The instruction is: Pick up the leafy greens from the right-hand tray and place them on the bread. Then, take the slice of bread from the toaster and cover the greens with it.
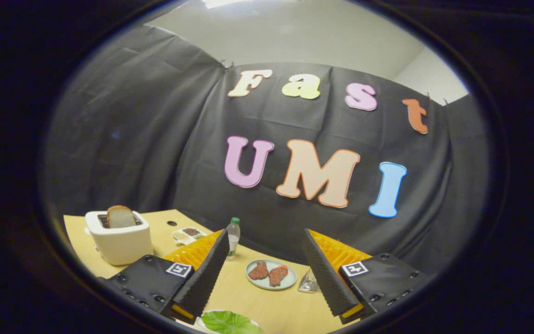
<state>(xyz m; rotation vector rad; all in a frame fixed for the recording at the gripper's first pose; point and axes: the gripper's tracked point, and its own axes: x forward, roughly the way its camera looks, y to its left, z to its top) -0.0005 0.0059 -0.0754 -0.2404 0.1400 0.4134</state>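
The table (248,297) carries a toaster (119,241) to the left beyond the fingers, with a bread slice (119,216) standing upright in its slot. The gripper (266,271) hangs with fingers wide apart, holding nothing. Ahead between them sits a plate (254,282) with two meat pieces (268,273). A green leaf (229,322) lies flat nearest, by the left finger. A bottle (233,237) stands behind, a small glass (309,283) beside the right finger.
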